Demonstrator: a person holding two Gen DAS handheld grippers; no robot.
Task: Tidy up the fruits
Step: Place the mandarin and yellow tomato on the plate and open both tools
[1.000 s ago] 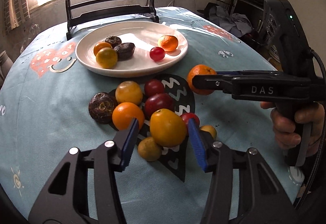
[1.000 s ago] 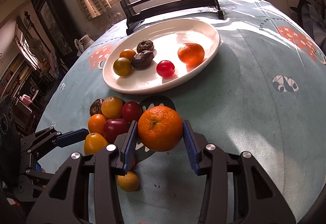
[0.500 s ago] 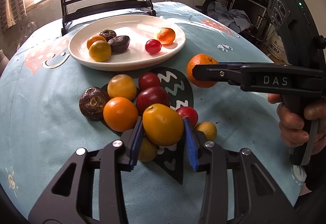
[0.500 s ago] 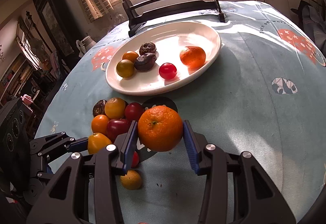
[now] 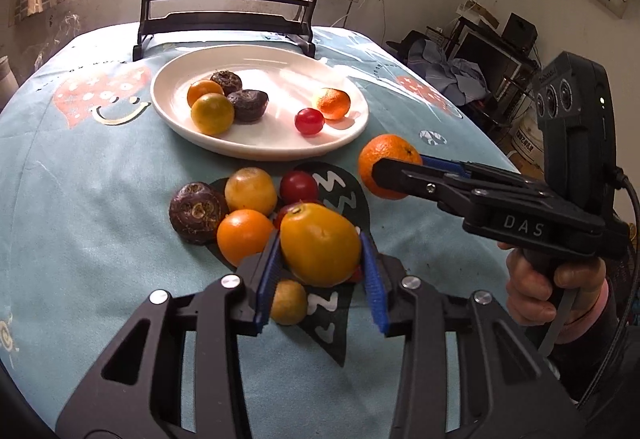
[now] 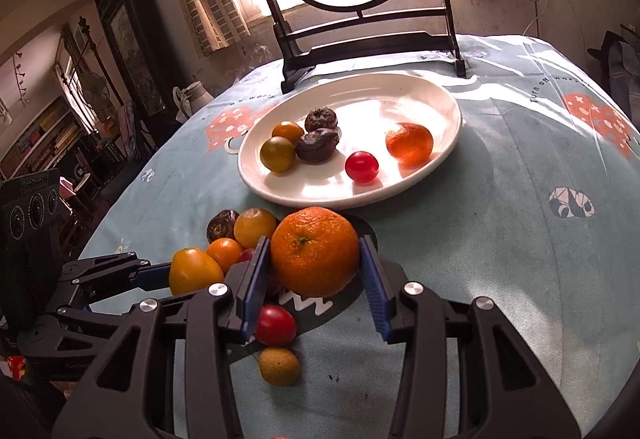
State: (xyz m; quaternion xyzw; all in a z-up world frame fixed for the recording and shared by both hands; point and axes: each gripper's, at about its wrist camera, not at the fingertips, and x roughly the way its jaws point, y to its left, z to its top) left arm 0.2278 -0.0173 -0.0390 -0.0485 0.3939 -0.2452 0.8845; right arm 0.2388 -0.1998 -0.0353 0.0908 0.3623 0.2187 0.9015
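Both grippers carry fruit above a cloth-covered desk (image 5: 80, 199): my left gripper (image 5: 320, 271) has its jaws clenched on a yellow-orange fruit (image 5: 320, 249), just lifted off the loose pile (image 5: 240, 207), while my right gripper (image 6: 316, 275) grasps a mandarin (image 6: 315, 251) between its blue pads, short of the white plate (image 6: 448, 107).

The plate already bears six pieces, sorted roughly by kind, with a mandarin on the plate (image 6: 409, 143) at its right side. I judge the step in hand is carrying both fruits over the near rim. To do it well I keep each grip firm but not crushing, raise each fruit clear of the rim, and set the mandarin beside its like. From these angles I cannot tell how high the yellow-orange fruit hangs over the pile, so I lift before travelling. I bring the hands in one at a time so they don't collide.
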